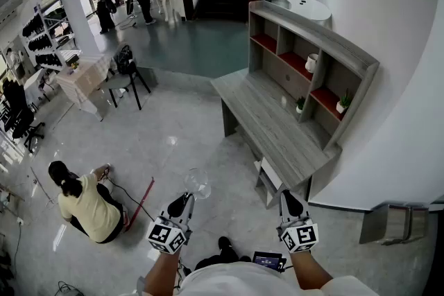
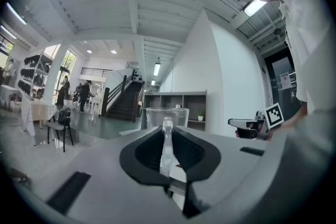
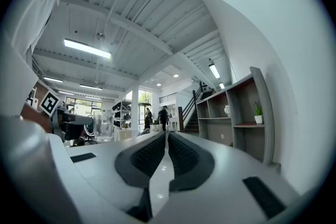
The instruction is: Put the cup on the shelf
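Two sets of fingers: left gripper (image 1: 185, 199) nipped nearly together on handle (image 2: 167, 140) of upright clear cup (image 2: 167, 114); right gripper (image 3: 166, 135) pressed together, empty.

Left gripper (image 1: 184, 200): held level, pointed forward; jaws clamped on the handle of the clear cup (image 1: 197, 183).
Right gripper (image 1: 291, 199): held almost level, pointed forward; jaws pressed together, nothing gripped.
Left forearm (image 1: 161, 274): bare, stretched ahead.
Right forearm (image 1: 309, 271): bare, stretched ahead, kept well apart from the left.
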